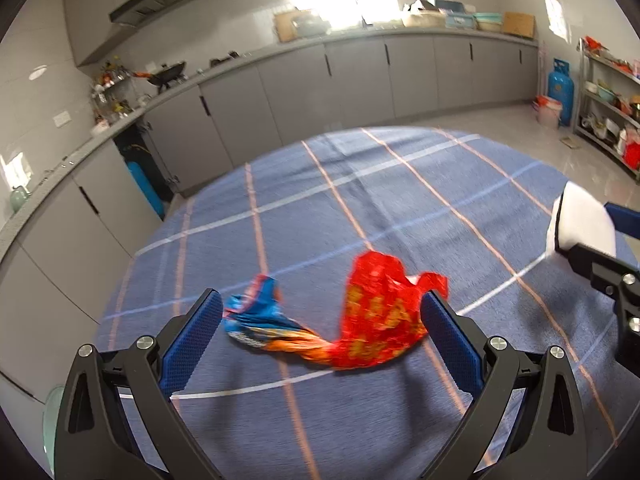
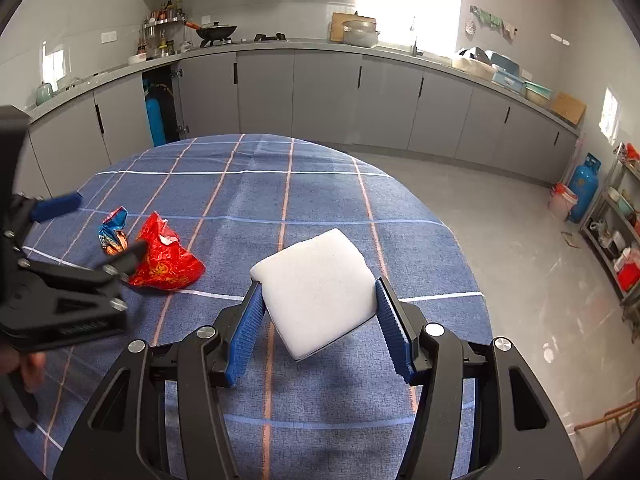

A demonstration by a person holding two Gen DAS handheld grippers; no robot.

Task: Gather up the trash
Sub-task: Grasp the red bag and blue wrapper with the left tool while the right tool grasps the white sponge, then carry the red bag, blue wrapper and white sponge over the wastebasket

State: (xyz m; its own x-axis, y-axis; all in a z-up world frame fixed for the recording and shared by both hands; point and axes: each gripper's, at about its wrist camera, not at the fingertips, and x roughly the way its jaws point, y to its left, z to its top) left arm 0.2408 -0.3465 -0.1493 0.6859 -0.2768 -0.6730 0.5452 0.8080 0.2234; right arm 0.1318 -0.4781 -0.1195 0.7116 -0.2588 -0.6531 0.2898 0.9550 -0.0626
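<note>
A crumpled red wrapper (image 1: 376, 312) and a twisted blue-orange wrapper (image 1: 260, 316) lie on the round table with the blue checked cloth (image 1: 360, 200). My left gripper (image 1: 320, 304) is open, its blue pads on either side of both wrappers, just above the cloth. My right gripper (image 2: 318, 312) is shut on a white foam block (image 2: 316, 284) and holds it above the table. In the right wrist view the red wrapper (image 2: 168, 260) and blue wrapper (image 2: 114, 228) lie at left, with the left gripper (image 2: 100, 228) over them. The block also shows in the left wrist view (image 1: 580, 220).
Grey kitchen cabinets (image 2: 320, 92) and a counter run behind the table. A blue gas cylinder (image 2: 584, 188) and a metal shelf rack (image 2: 624, 232) stand at right. The table edge (image 2: 460, 240) drops to grey floor.
</note>
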